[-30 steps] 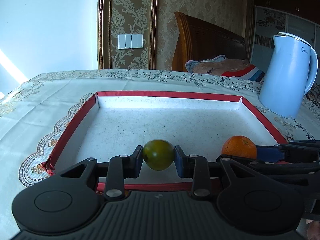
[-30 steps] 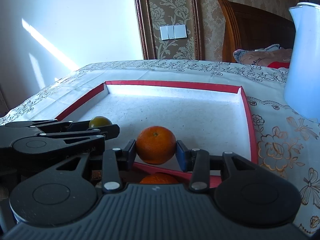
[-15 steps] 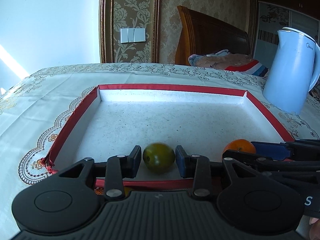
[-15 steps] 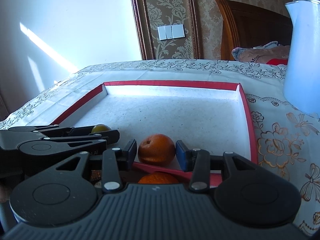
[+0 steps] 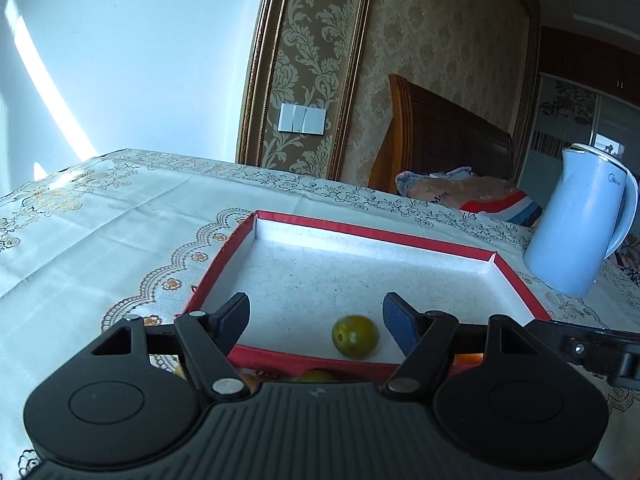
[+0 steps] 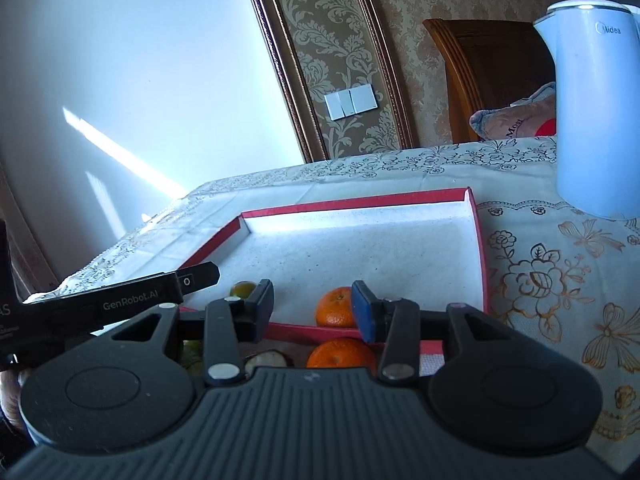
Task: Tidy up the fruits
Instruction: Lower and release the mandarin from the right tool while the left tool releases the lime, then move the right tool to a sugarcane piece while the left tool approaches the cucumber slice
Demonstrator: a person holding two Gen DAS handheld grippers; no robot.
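Note:
A red-rimmed white tray [image 5: 376, 236] lies on the tablecloth. A green fruit [image 5: 355, 336] rests in it near the front rim, also seen in the right wrist view [image 6: 242, 289]. My left gripper [image 5: 316, 316] is open and empty, raised above it. An orange [image 6: 335, 313] rests in the tray [image 6: 360, 202] near its front rim. My right gripper [image 6: 313, 304] is open and empty, just above it. The orange shows as a sliver in the left wrist view [image 5: 470, 358].
Outside the tray's front rim lie more fruits: another orange [image 6: 340, 354], a pale round one [image 6: 267, 359] and a greenish one [image 5: 316, 377]. A white kettle [image 5: 580, 220] stands right of the tray. A wooden chair with cloth stands behind the table.
Both grippers opened and let go of their fruits, which now rest in the tray. Both grippers then rose, pulled back and tilted.

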